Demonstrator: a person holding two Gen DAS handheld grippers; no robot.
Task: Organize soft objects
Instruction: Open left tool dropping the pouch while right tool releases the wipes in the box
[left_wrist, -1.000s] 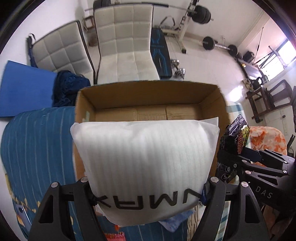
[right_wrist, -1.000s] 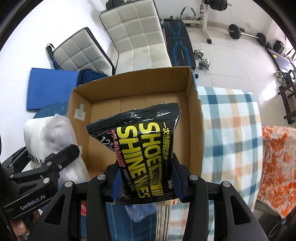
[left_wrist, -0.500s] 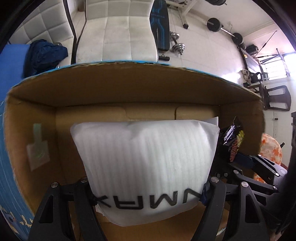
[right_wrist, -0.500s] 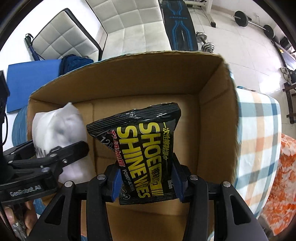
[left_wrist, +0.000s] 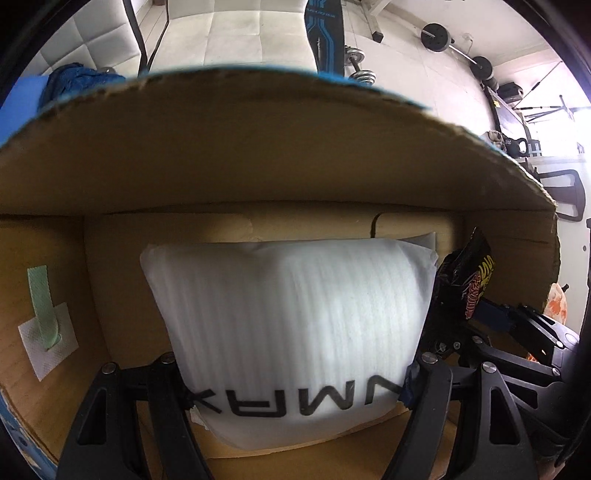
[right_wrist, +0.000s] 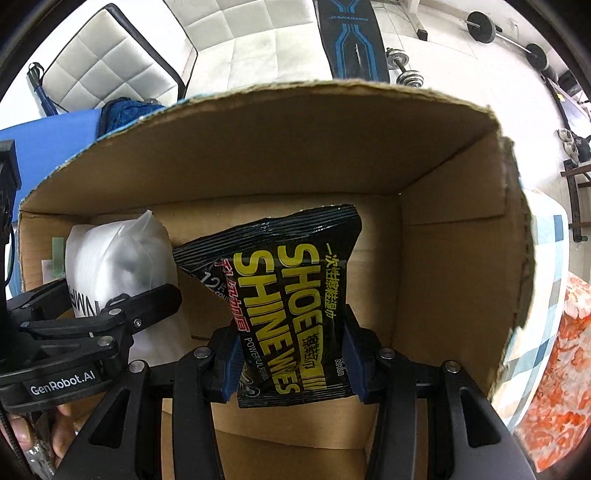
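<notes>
My left gripper (left_wrist: 295, 376) is shut on a white foam pouch (left_wrist: 291, 325) with black lettering and holds it low inside the open cardboard box (left_wrist: 258, 162). My right gripper (right_wrist: 291, 362) is shut on a black and yellow shoe-shine wipes packet (right_wrist: 288, 306) and holds it inside the same box (right_wrist: 461, 258), to the right of the pouch (right_wrist: 114, 266). The packet (left_wrist: 469, 284) and the right gripper show at the right edge of the left wrist view. The left gripper shows at the left of the right wrist view.
The box has a taped label (left_wrist: 46, 332) on its left wall. Behind it stand two white padded chairs (right_wrist: 110, 70), a blue mat, a weight bench (right_wrist: 354, 40) and dumbbells. A checked cloth (right_wrist: 554, 295) and an orange patterned cloth (right_wrist: 561, 387) lie to the right.
Both grippers have moved forward and down into the box with their loads. The box walls now fill most of both views.
</notes>
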